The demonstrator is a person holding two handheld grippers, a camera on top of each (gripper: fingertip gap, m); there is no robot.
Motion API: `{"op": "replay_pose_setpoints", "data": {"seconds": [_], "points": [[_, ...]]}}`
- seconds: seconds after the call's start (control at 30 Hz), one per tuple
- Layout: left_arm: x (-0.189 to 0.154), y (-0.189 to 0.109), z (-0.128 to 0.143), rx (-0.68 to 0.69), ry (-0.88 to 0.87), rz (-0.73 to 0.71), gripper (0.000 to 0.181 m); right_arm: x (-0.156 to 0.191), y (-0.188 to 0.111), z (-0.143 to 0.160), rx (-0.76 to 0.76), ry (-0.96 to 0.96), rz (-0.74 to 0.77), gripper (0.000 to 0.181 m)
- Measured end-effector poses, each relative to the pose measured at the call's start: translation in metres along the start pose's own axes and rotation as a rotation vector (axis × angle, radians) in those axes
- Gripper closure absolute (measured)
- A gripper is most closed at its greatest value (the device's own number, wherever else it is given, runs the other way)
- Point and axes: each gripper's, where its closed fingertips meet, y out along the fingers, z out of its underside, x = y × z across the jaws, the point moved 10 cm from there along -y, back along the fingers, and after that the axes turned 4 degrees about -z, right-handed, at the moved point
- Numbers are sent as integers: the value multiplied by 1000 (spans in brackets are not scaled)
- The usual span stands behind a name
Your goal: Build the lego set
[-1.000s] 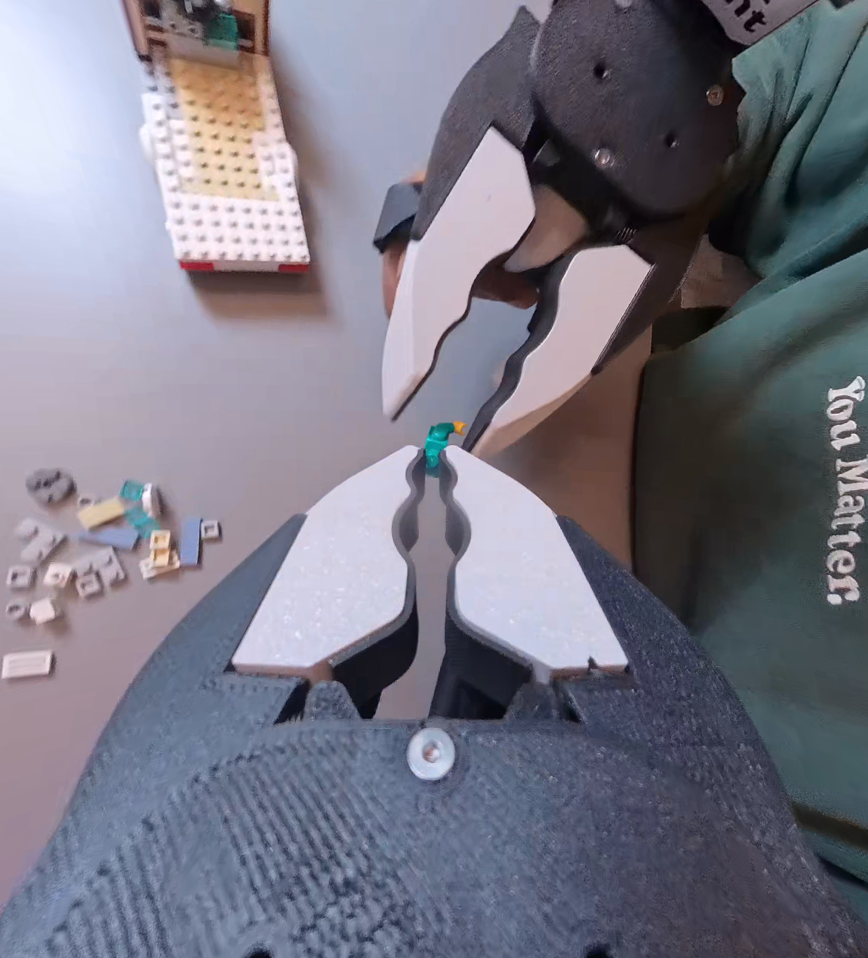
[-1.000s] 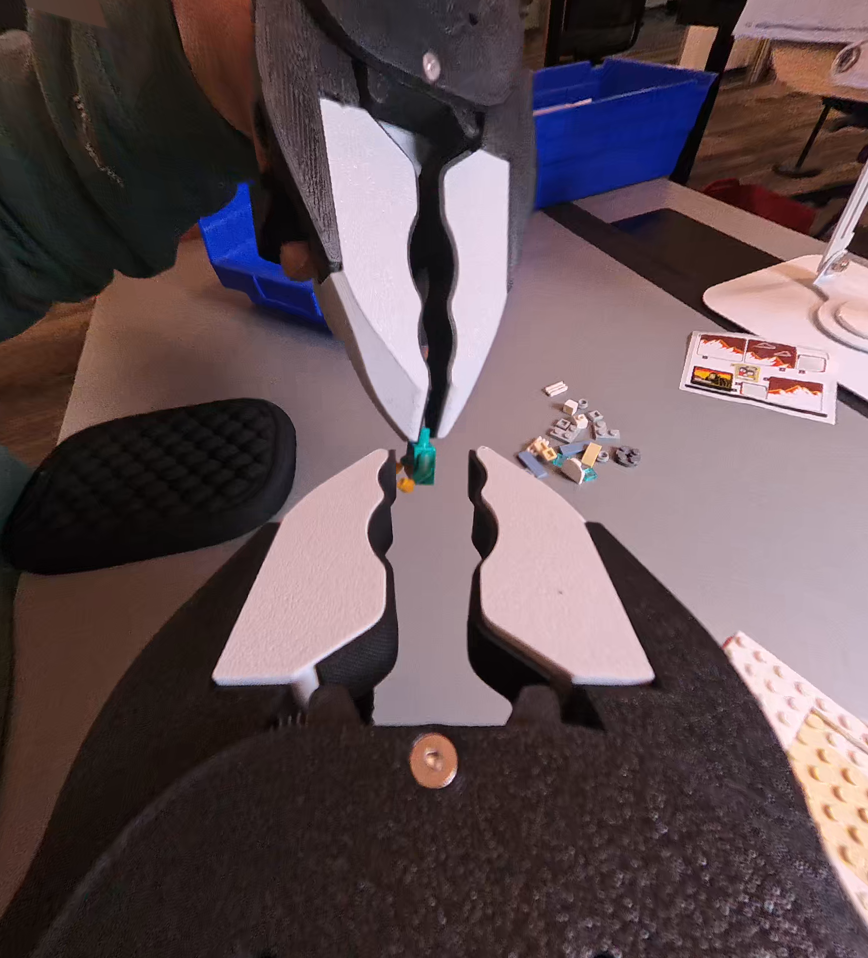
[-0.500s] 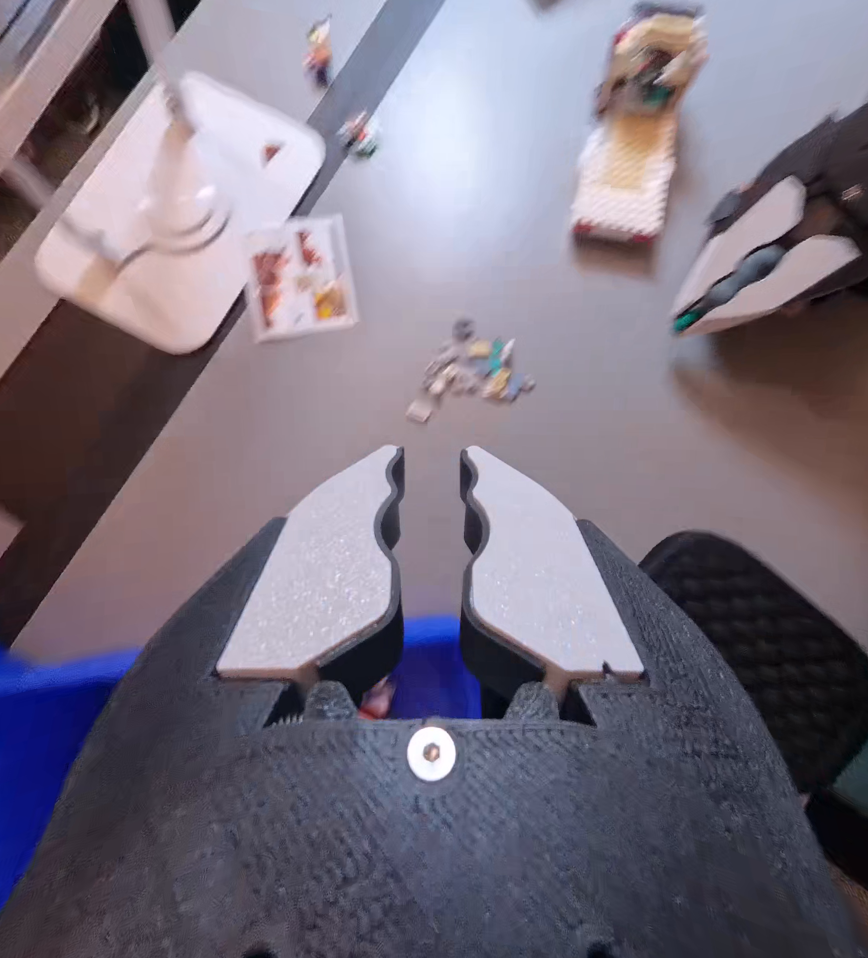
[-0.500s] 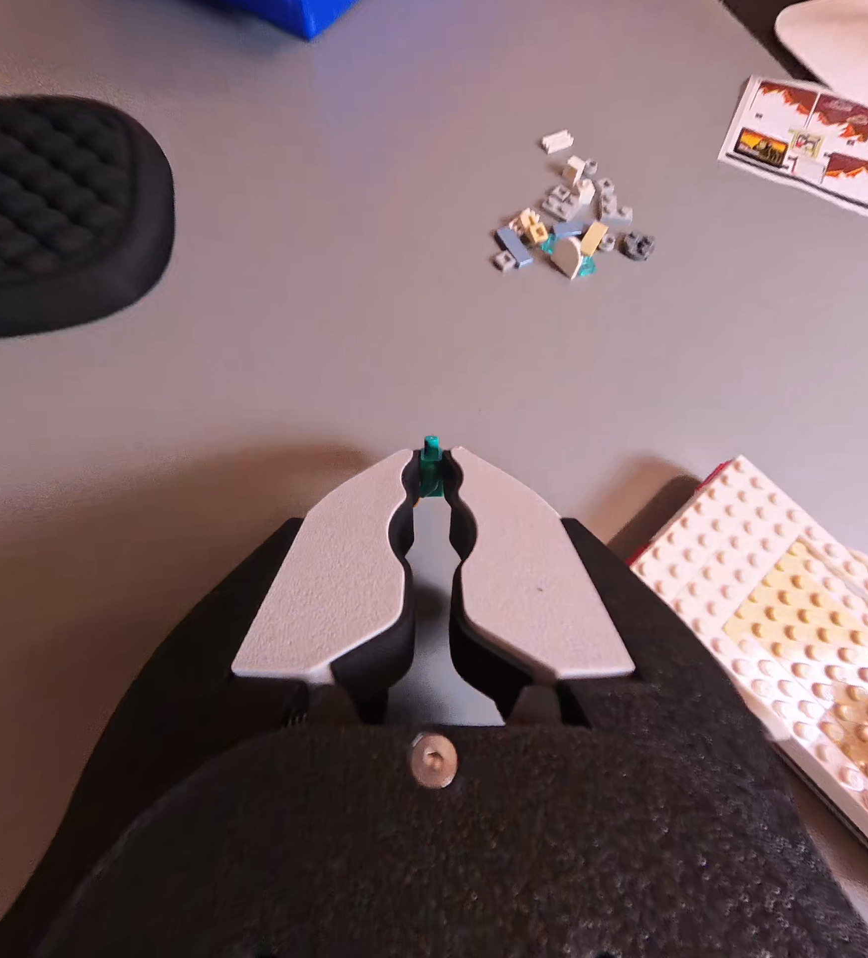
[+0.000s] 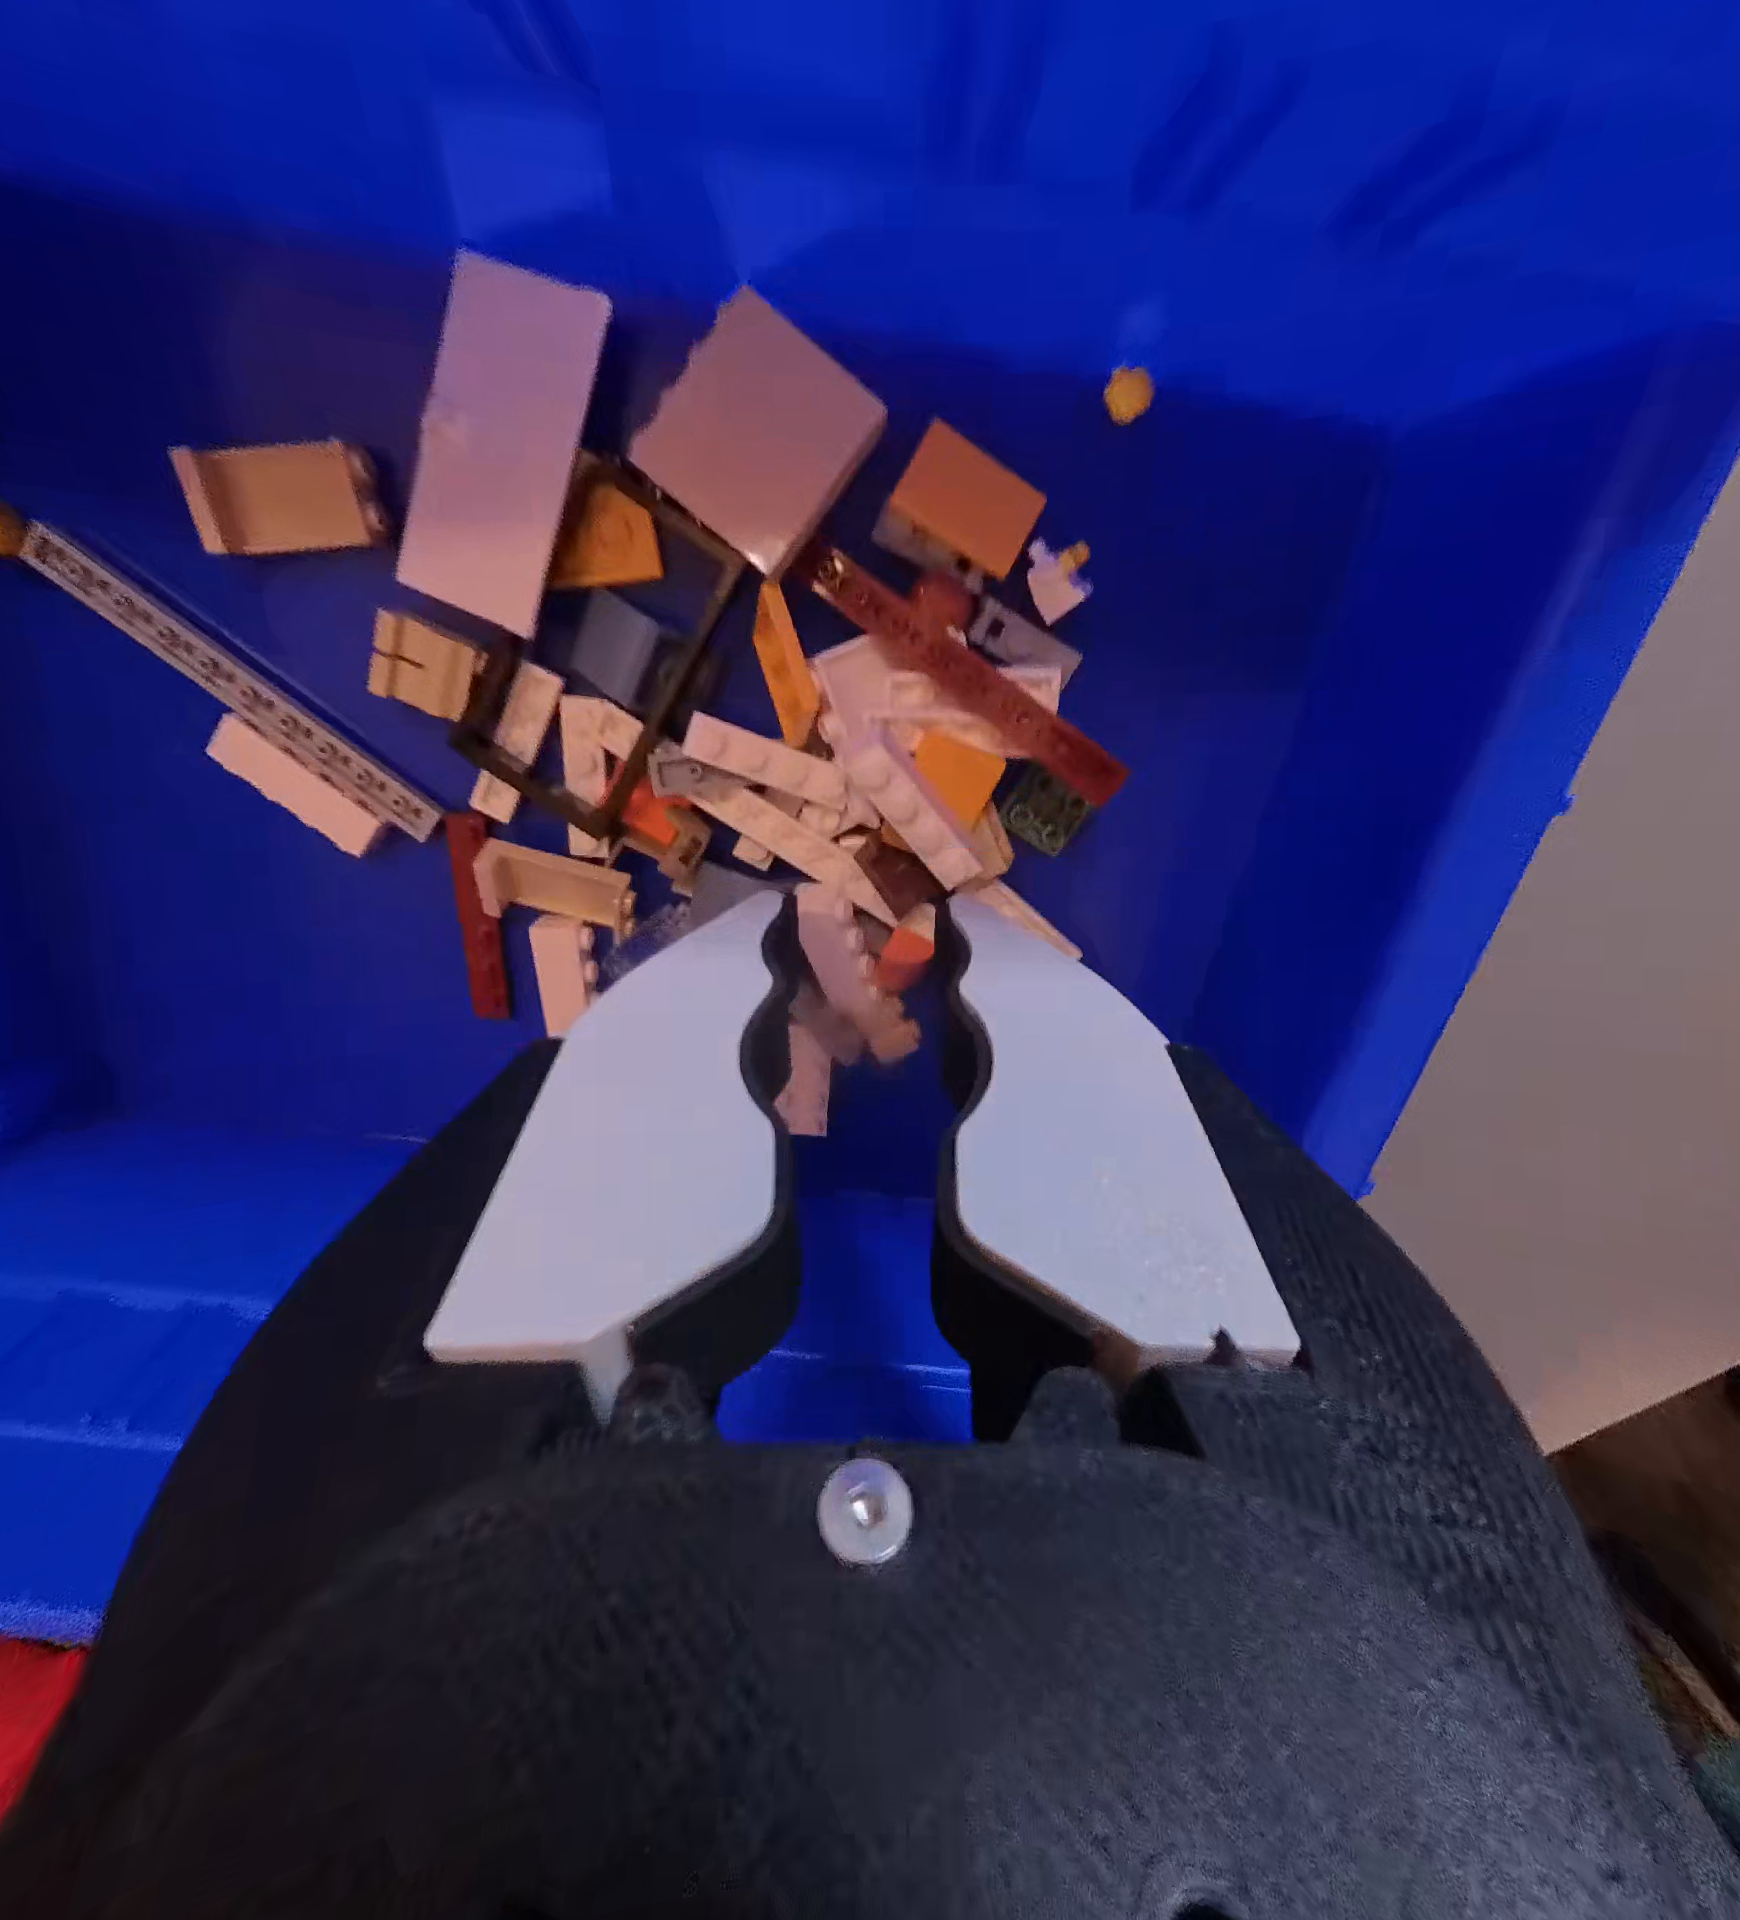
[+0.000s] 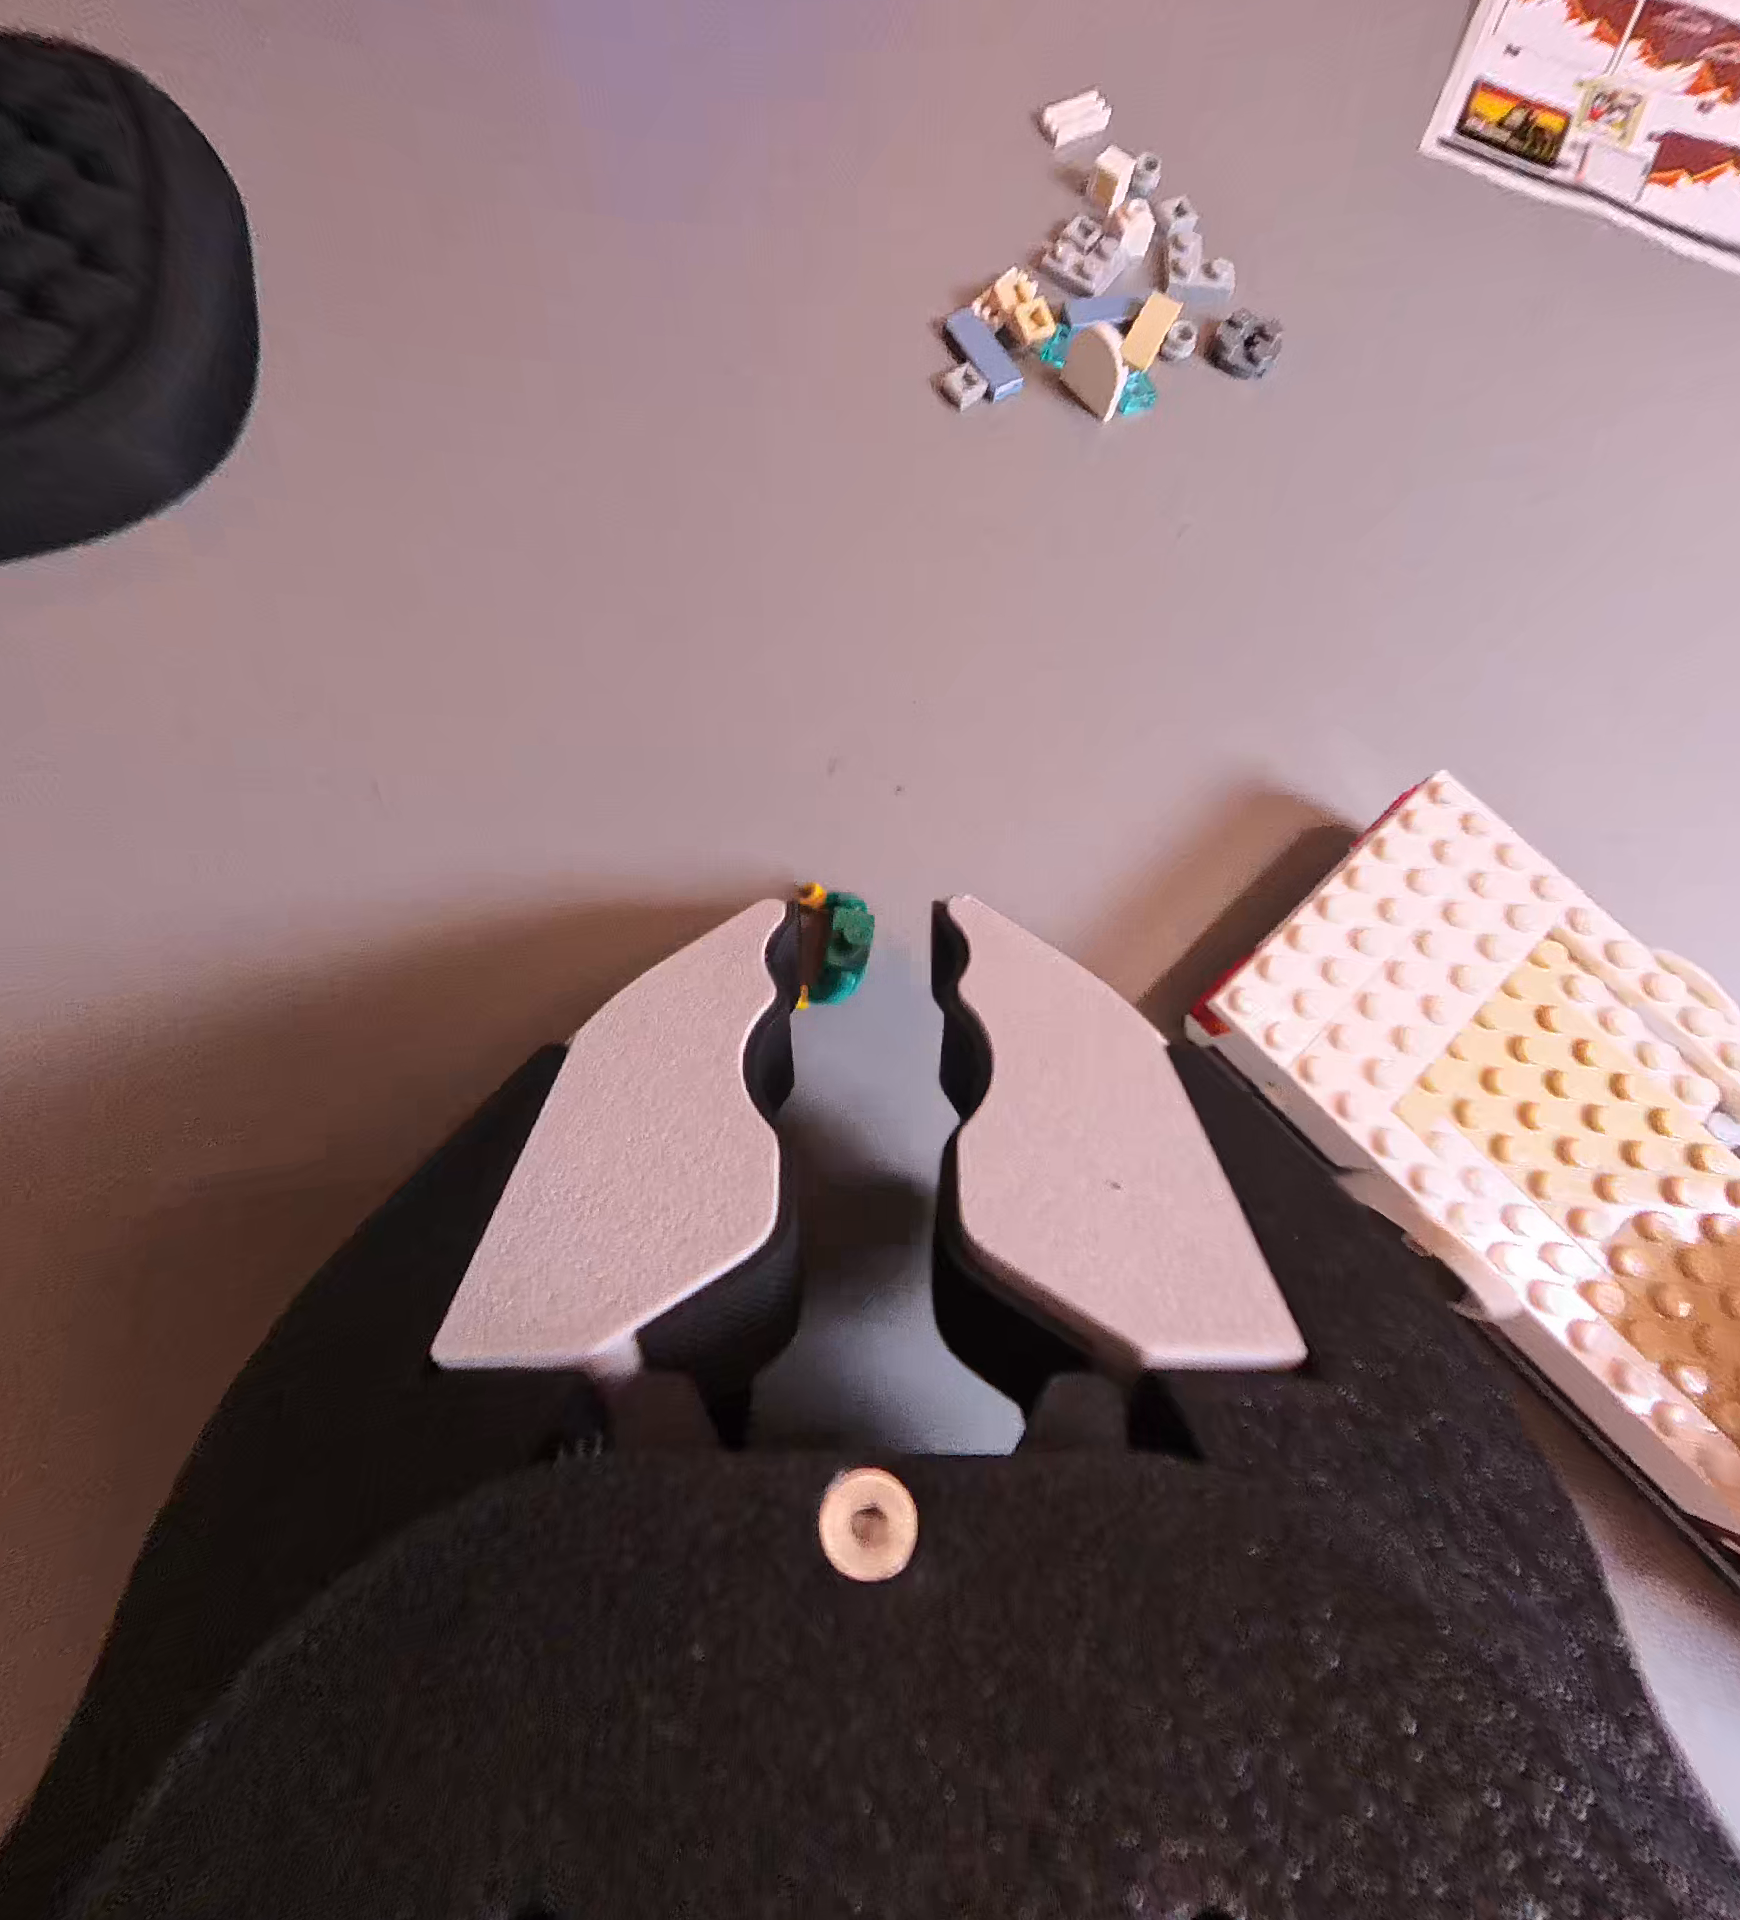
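Right wrist view looks down on the grey table (image 6: 554, 665). The right tongs (image 6: 861, 914) stand apart, and a small green piece (image 6: 838, 954) with a yellow tip sits at the inner edge of the left finger; I cannot tell whether it clings there or lies on the table. Its long axis runs roughly along the fingers, yellow tip pointing away from the camera. Just right of the tongs lies the white-and-tan build (image 6: 1489, 1091), its long side slanting toward the lower right. Farther off are a small pile (image 6: 1105, 291) of grey and tan parts, a sticker sheet (image 6: 1624, 135) and a black pad (image 6: 55, 291).

Left wrist view alone shows a blue bin (image 5: 222, 1039) with a heap of bricks (image 5: 741, 675). The left tongs (image 5: 864, 914) hang apart over the heap's near edge, gripping nothing; a long grey beam (image 5: 222, 675) slants from upper left to lower right.
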Motion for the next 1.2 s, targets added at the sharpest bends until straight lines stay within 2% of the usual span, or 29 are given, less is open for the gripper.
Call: {"op": "replay_pose_setpoints", "data": {"seconds": [0.1,0.2,0.27,0.37,0.5,0.6,0.63,0.77,0.83,0.93,0.97,1.03,1.1,1.2], "points": [[-2,11,5,47,31,5,155,-4,-9,-4,-79,28,-7,156],[-3,17,4,46,43,5,166,-7,-13,-4,-132,45,3,156],[-1,13,4,25,53,-19,174,-9,-14,-3,-137,49,12,156],[3,-4,9,-52,23,-15,174,-9,-15,0,-139,52,23,156],[3,-11,15,-85,26,-30,157,-10,-16,0,-148,55,22,156],[-3,4,1,-147,43,-10,142,-10,-15,-1,-146,52,22,156],[-5,10,-4,-161,53,-6,144,-9,-15,-1,-144,48,25,156],[-9,23,-15,-128,87,46,153,-8,-16,0,-138,37,39,156],[-14,23,-10,-34,125,107,159,-9,-16,2,-136,42,39,156],[-11,14,4,117,165,49,159,-10,-17,3,-139,48,38,156],[-5,10,9,155,155,-16,160,-10,-18,3,-140,50,36,156],[9,2,11,133,98,-140,160,-11,-18,3,-141,51,34,156],[15,-2,10,50,39,-137,156,-11,-17,3,-139,50,33,156],[16,-8,11,13,41,-149,152,-11,-17,4,-135,49,36,156]]}}
